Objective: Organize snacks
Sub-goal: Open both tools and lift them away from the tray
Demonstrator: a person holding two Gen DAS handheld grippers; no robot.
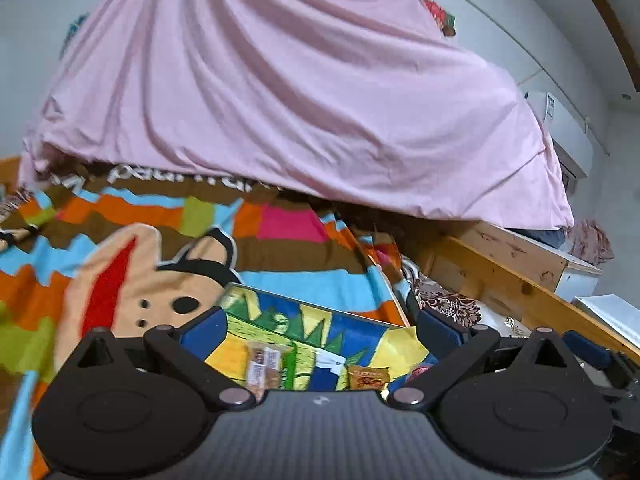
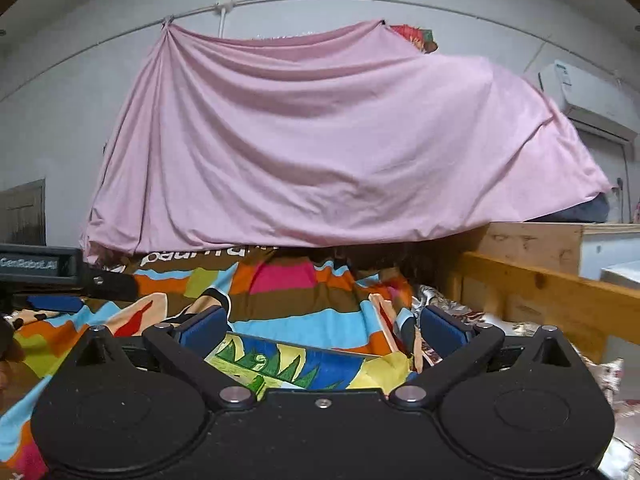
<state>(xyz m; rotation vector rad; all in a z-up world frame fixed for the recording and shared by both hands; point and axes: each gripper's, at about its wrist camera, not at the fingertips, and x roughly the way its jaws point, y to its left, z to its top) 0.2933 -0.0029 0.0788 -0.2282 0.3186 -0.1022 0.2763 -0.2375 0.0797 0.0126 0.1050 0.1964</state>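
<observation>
A pink sheet (image 1: 280,92) hangs over the bed's far end. On the striped blanket (image 1: 280,256) lies a bright picture board (image 1: 304,332) — three snack packets (image 1: 264,364) sit along its near edge. Left gripper (image 1: 320,330) and right gripper (image 2: 322,326) hover above the board — both spread wide, holding nothing.

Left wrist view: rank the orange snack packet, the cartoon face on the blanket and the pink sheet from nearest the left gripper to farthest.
1. Orange snack packet, just beyond the open jaws, right of centre.
2. Cartoon face, left, farther up the blanket.
3. Pink sheet, draped behind.
</observation>
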